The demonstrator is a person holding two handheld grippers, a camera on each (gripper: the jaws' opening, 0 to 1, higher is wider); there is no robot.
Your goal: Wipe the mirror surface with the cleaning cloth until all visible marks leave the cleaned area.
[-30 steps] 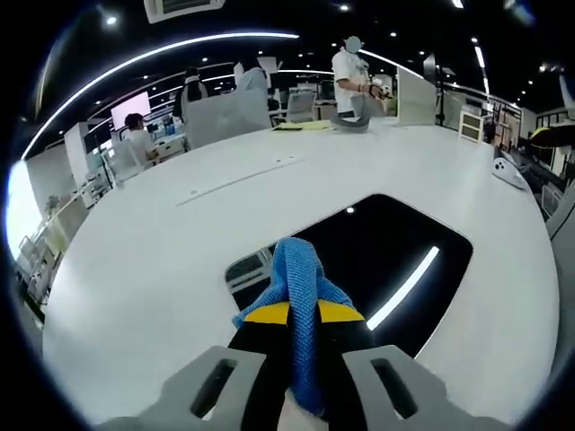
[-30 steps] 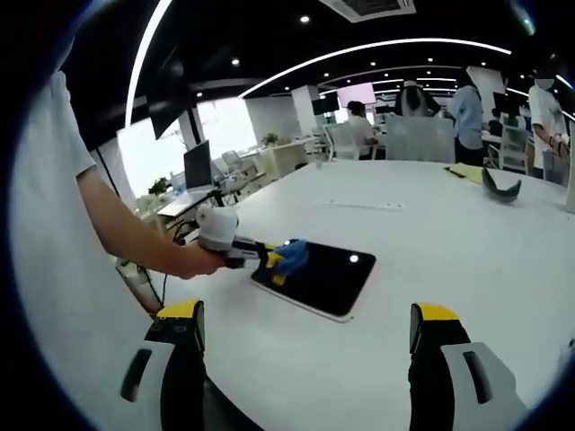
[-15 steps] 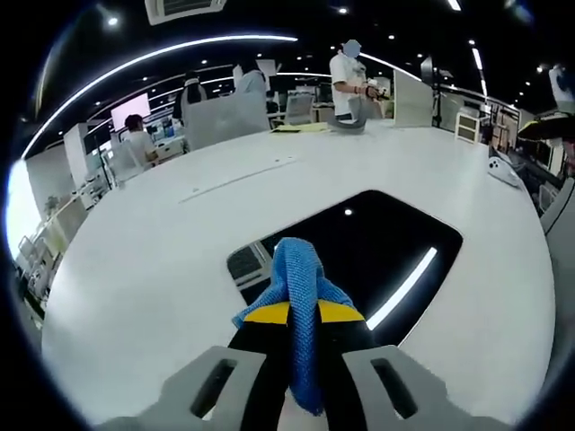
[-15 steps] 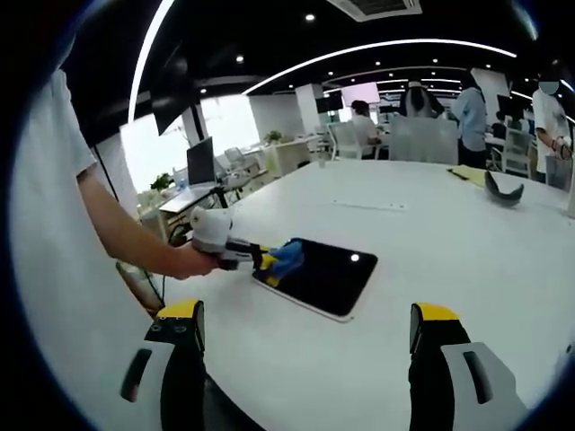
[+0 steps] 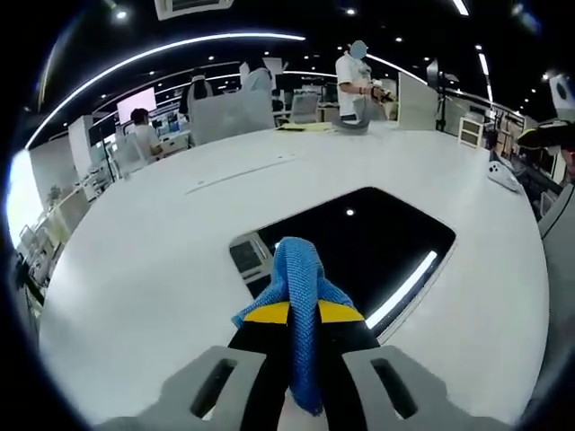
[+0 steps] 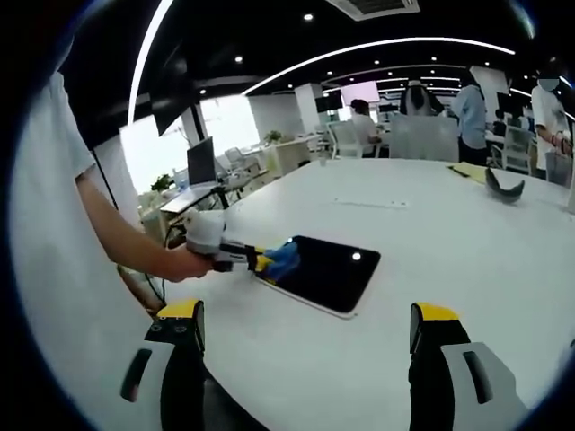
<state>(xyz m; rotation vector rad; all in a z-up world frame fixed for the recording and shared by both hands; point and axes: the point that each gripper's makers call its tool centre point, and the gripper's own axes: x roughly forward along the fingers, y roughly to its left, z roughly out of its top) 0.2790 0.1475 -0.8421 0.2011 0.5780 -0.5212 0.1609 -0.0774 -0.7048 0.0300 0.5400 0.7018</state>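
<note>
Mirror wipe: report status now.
Left gripper shut on blue cloth, at mirror's near edge. Right gripper open, clear of it. Nothing in the way.

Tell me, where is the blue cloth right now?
The blue cloth is pinched in the left tool, at the near edge of the dark mirror on the white table. In the right gripper view it sits at the mirror's left end.

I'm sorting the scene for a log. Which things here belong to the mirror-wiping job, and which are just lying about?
Job:
- mirror, flat on the white table
- blue cleaning cloth, clamped in the left tongs, at the mirror's near edge
- right tongs, open, held back from the mirror

Lying about:
- dark curved object at the table's far side
- yellow sheet beside it
</note>
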